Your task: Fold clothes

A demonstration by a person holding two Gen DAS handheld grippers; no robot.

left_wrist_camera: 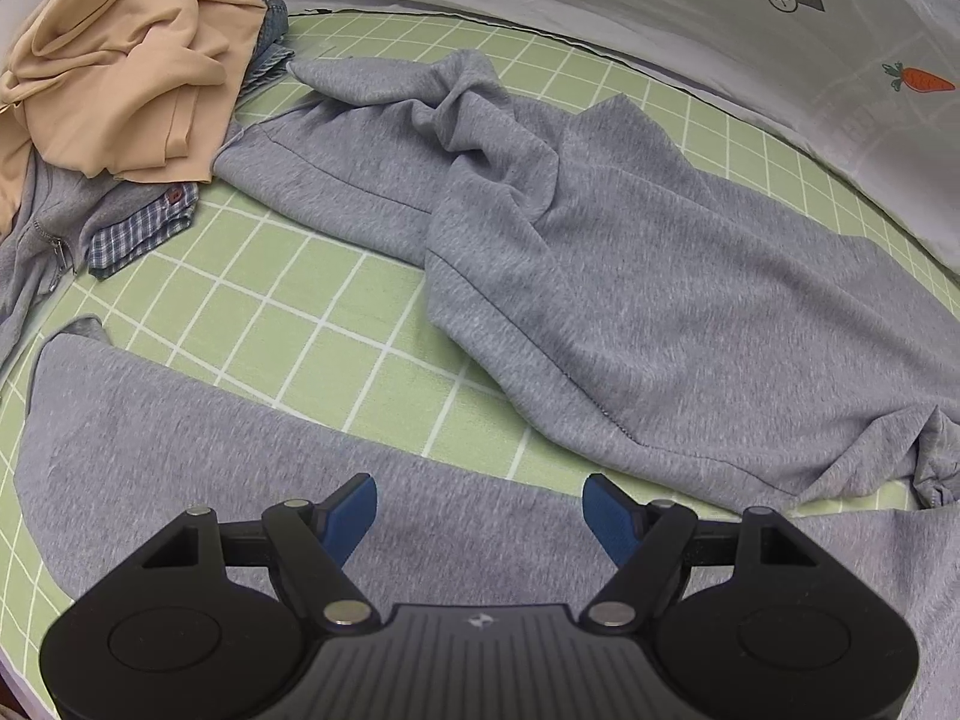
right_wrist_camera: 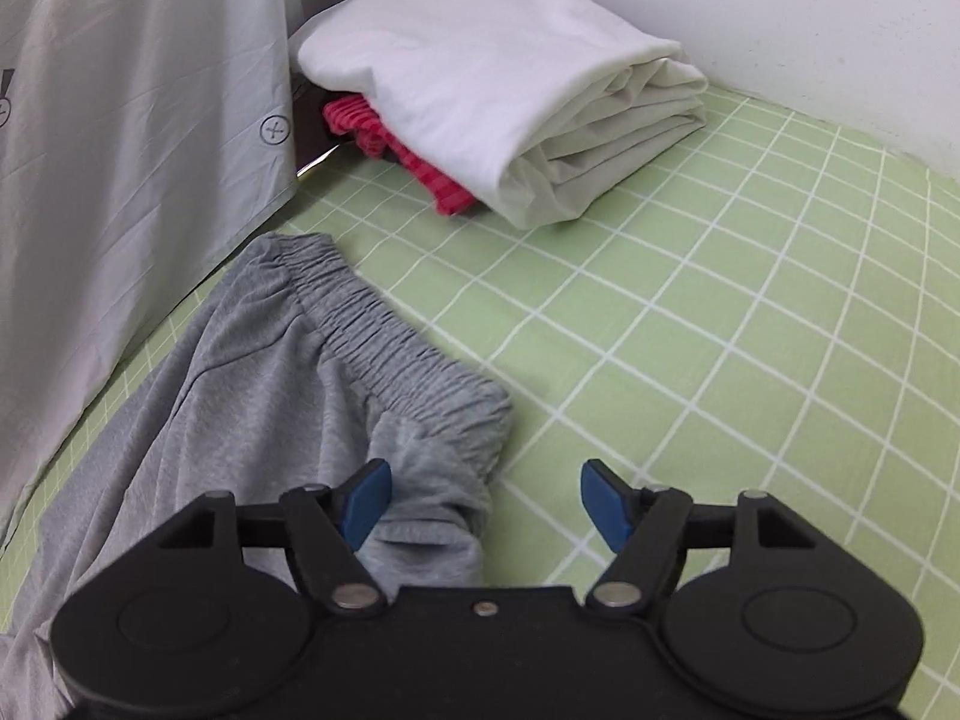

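Note:
Grey sweatpants (left_wrist_camera: 600,252) lie spread on the green checked sheet (left_wrist_camera: 270,312), one leg rumpled across the middle and the other leg (left_wrist_camera: 240,480) stretched flat along the near side. My left gripper (left_wrist_camera: 480,516) hovers open over that near leg, its blue pads apart with nothing pinched. In the right wrist view the pants' elastic waistband (right_wrist_camera: 384,330) lies bunched on the sheet (right_wrist_camera: 720,330). My right gripper (right_wrist_camera: 483,504) stands open just above the waistband's end; grey cloth lies under its left pad, free of the jaws.
A beige garment (left_wrist_camera: 126,60) tops a pile with a plaid shirt (left_wrist_camera: 138,228) and a grey zip top (left_wrist_camera: 42,240) at the far left. Pale grey bedding (left_wrist_camera: 720,12) with a carrot print borders the sheet. A folded white cloth (right_wrist_camera: 498,90) sits on a red striped item (right_wrist_camera: 414,162) near the wall.

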